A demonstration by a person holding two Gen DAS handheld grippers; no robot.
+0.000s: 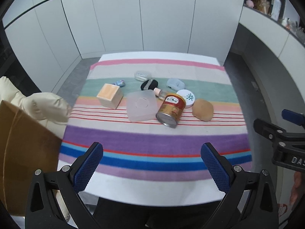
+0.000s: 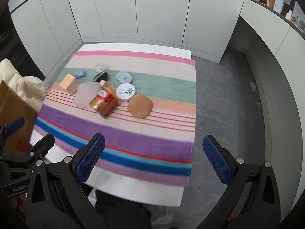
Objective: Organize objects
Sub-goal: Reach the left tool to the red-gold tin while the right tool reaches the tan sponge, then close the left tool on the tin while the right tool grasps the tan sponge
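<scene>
A cluster of objects lies mid-table on a striped cloth (image 1: 152,139): a red-gold can (image 1: 171,109) on its side, a frosted square lid (image 1: 142,106), a peach cube box (image 1: 110,95), a tan round puff (image 1: 202,109), a white round compact (image 1: 185,97), a black puff (image 1: 149,85), a pale blue case (image 1: 175,84) and a small glass bottle (image 1: 161,93). My left gripper (image 1: 151,164) hangs open over the near edge, holding nothing. My right gripper (image 2: 152,160) is open too, near the cloth's front right corner. The can (image 2: 104,102) and tan puff (image 2: 140,106) appear in the right wrist view.
A brown cardboard box (image 1: 21,152) and a cream padded jacket (image 1: 38,103) sit left of the table. Grey floor (image 2: 228,105) runs along the right side. White cabinet panels stand behind, and a shelf (image 1: 266,2) with small items is at the upper right.
</scene>
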